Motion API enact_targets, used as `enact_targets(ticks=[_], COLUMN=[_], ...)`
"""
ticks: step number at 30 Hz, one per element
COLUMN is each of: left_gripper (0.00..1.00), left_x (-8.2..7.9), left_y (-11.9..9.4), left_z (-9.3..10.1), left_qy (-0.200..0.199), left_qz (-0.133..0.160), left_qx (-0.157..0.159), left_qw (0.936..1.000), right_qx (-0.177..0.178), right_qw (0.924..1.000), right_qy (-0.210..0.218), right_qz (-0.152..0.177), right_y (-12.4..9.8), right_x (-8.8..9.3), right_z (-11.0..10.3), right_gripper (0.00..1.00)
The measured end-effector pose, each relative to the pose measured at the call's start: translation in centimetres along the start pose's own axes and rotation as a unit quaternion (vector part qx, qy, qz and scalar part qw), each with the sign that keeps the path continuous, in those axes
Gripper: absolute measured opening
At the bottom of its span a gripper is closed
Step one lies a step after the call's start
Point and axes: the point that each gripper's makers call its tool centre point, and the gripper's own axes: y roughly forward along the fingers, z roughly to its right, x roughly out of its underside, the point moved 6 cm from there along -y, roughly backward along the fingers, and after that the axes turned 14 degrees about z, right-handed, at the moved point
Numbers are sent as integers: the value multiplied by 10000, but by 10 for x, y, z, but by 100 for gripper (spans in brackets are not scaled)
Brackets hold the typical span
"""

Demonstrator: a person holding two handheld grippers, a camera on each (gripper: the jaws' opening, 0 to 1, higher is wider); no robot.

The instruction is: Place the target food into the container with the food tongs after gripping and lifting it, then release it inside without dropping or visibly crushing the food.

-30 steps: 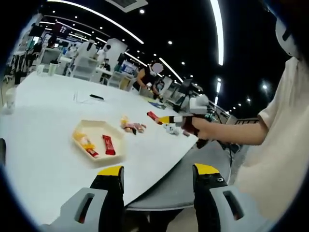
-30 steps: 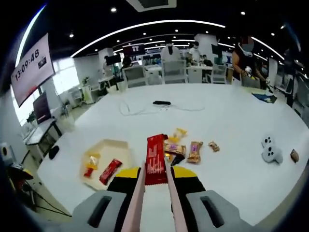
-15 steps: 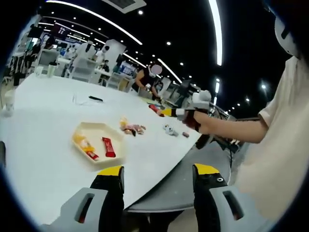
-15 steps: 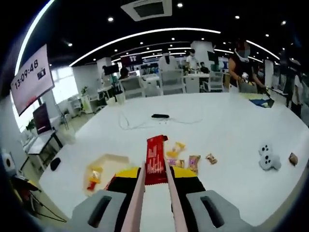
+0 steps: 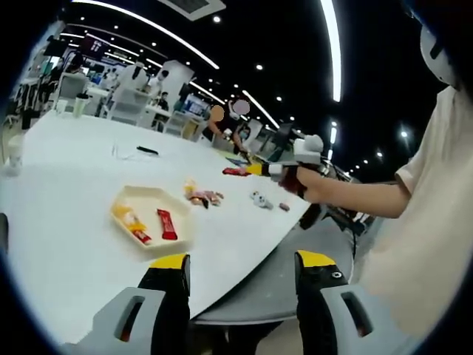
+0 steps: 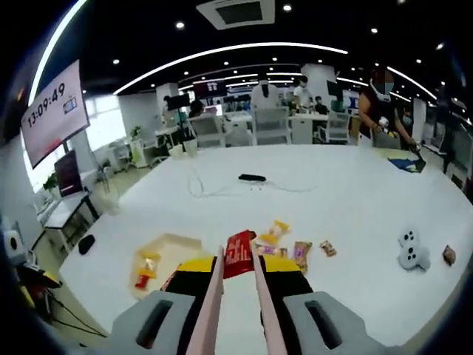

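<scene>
A: Where is the food right now?

B: A red snack bar (image 6: 239, 252) is pinched between the two pink tongs (image 6: 209, 310), which the right gripper (image 6: 236, 270) squeezes shut just below the middle of the right gripper view. In the left gripper view the same bar (image 5: 236, 171) shows right of centre, held out over the white worktop (image 5: 66, 166), well clear of the surface.

A: And the container?

B: The pale tray (image 5: 150, 194) lies lower left of centre in the left gripper view, with another red bar and a yellow packet already in it. The held bar is not over it yet.

A: How will the bar handle?

B: It looks light and flat in a glossy wrapper, so probably slippery and easy to tilt. The tongs seem to grip one end; a hold nearer the middle would likely swing less. Gentle pressure should do, since a hard squeeze could crack it.

A: The left gripper (image 5: 240, 270)?

B: Its fingers stand apart, holding nothing.
</scene>
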Motion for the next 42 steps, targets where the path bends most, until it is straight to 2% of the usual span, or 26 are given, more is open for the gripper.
enact_targets(ticks=[18, 42], left_gripper=[56, 56], left_x=[2, 2], left_y=[-3, -10], left_z=[-2, -4], left_qy=[-34, -60], left_qz=[73, 139], left_qx=[-86, -196], left_qw=[9999, 9997], right_qx=[-102, -532], right_qw=[9996, 9978], right_qy=[185, 231], right_qz=[182, 324], right_y=[3, 21], right_x=[-8, -20], right_z=[-7, -43], right_gripper=[21, 22])
